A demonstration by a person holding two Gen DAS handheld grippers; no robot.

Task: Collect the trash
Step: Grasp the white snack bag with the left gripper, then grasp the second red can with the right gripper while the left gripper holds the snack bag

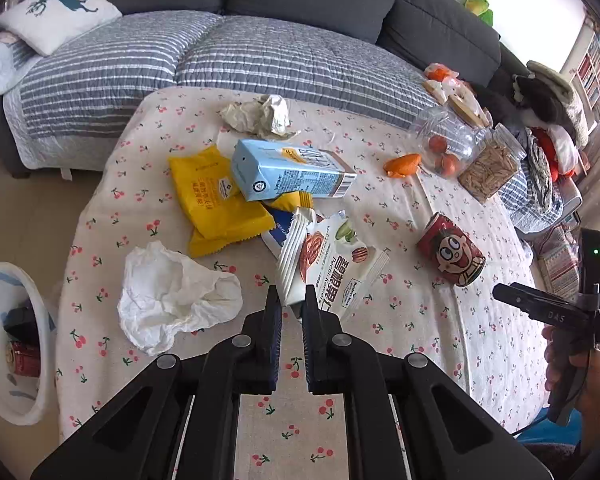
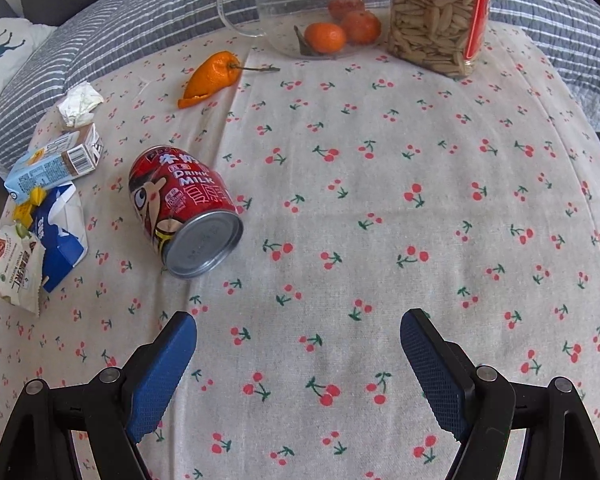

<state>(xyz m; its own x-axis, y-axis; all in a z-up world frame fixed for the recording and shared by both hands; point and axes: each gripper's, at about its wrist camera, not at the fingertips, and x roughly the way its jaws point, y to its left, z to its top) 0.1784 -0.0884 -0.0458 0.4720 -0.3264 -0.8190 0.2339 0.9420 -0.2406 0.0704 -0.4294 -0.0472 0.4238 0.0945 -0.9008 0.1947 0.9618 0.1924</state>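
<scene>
Trash is spread all over the cherry-print tabletop [image 1: 380,216], so there's plenty left to collect. The left tongs [image 1: 291,300] are pinched shut on the near edge of the white pecan wrapper [image 1: 332,268], which makes sense, since a flat, floppy packet gives you nothing to grab except a thin edge. That wrapper sits at the front of a pile with a yellow snack bag [image 1: 216,204] and a light blue milk carton [image 1: 288,172] lying on its side on top, plus a crumpled white tissue [image 1: 172,292] just to the left. There's a white bin [image 1: 16,340] down past the left edge of the tabletop with something red already in it, so my guess is the wrapper is headed there. The right tongs [image 2: 298,344] hang wide open with nothing between them, pointing down at bare cloth, and the red milk can [image 2: 184,208] lies tipped over up and to their left, probably the next pick for that side. The orange peel [image 2: 212,78] further back looks like trash too, while the jar of seeds [image 2: 440,12] and the glass jar holding tangerines [image 2: 336,28] look like keepers.
</scene>
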